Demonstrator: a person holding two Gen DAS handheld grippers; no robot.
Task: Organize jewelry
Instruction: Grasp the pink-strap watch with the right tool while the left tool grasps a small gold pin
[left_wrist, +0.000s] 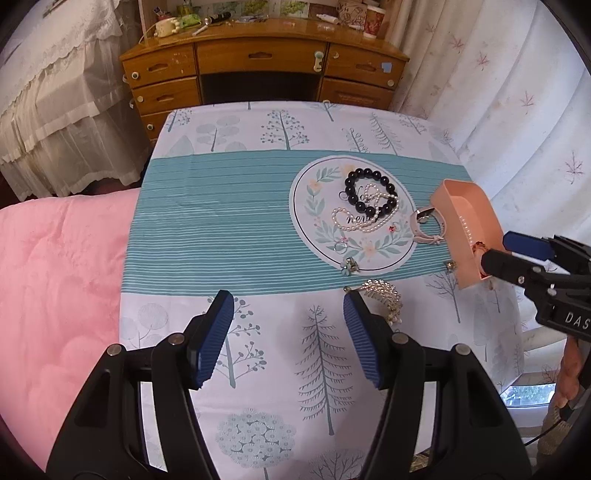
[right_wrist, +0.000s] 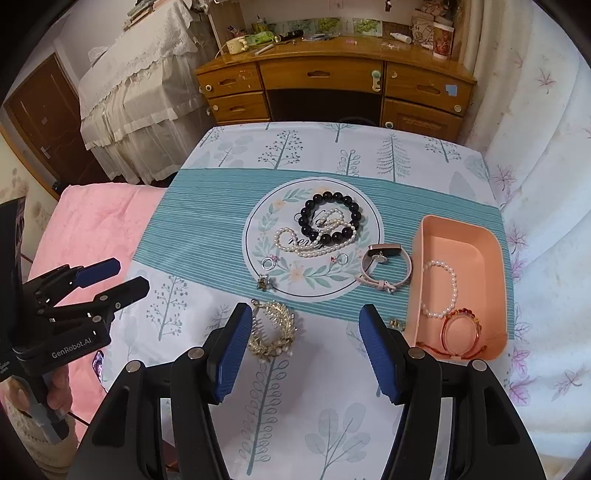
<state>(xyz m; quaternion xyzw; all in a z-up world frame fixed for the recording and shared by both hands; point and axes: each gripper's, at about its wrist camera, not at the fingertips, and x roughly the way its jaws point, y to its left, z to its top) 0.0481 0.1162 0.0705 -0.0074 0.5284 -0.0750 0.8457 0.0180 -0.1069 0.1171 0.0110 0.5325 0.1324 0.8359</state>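
The job is just started. Two things lie in the pink box (right_wrist: 491, 236): a small pearl bracelet (right_wrist: 441, 290) and a red bracelet (right_wrist: 461, 328). The rest is on the desk (right_wrist: 314, 406): the black bead bracelet (right_wrist: 328, 218), the long pearl string (right_wrist: 314, 240), the pink watch (right_wrist: 384, 266), some rings (right_wrist: 267, 263) and the gold hair comb (right_wrist: 273, 328). The left hand-held gripper (left_wrist: 288, 332) and the right hand-held gripper (right_wrist: 306, 350) are both wide open and hold nothing. The comb is near the right one.
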